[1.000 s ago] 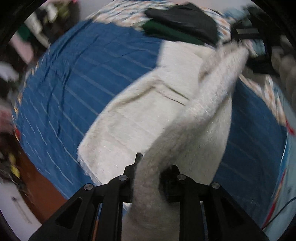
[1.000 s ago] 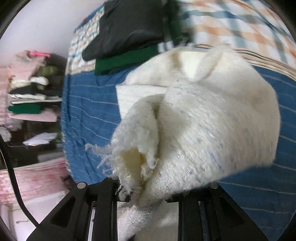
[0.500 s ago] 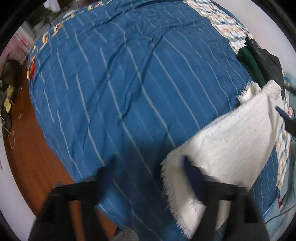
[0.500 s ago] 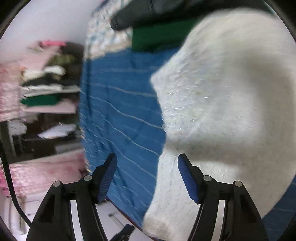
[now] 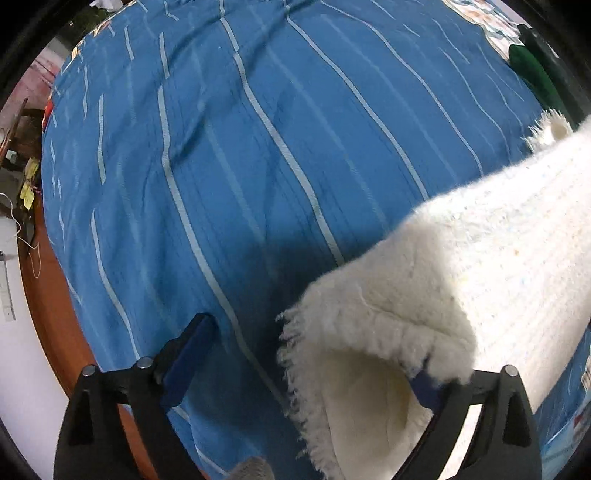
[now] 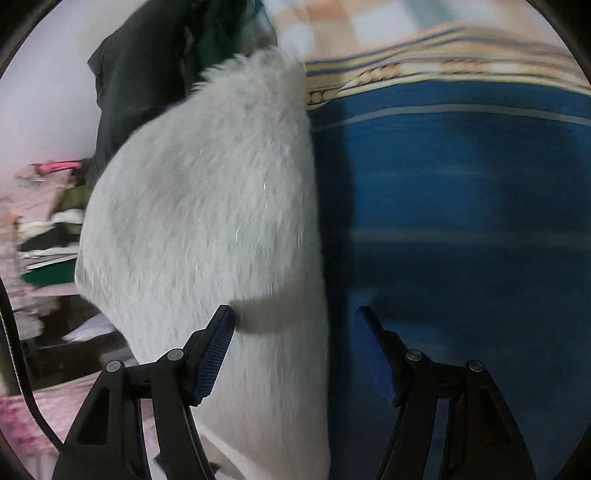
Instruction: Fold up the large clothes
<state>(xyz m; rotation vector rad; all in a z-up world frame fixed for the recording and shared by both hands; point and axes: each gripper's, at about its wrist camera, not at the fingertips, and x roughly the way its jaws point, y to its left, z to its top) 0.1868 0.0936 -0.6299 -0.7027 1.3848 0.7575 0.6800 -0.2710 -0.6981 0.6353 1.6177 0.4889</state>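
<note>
A cream fuzzy knitted garment [image 5: 480, 258] lies folded on the blue striped bedspread [image 5: 258, 147]. Its fringed corner curls up between the fingers of my left gripper [image 5: 314, 354], which is open; the right finger is partly hidden by the cloth. In the right wrist view the same garment [image 6: 207, 206] fills the left half. My right gripper [image 6: 295, 328] is open, with the garment's edge lying between its fingers, ungripped.
Dark and green folded clothes [image 6: 147, 66] lie at the far end of the bed, also at the left wrist view's top right [image 5: 535, 70]. A checked sheet [image 6: 406, 33] lies beyond the bedspread. Clothes shelves [image 6: 44, 236] stand to the left. An orange floor [image 5: 55, 314] borders the bed.
Both grippers were shut on the cream garment a second ago and have opened, letting it go. It now lies folded on the bed, and both grippers have shifted along it.
</note>
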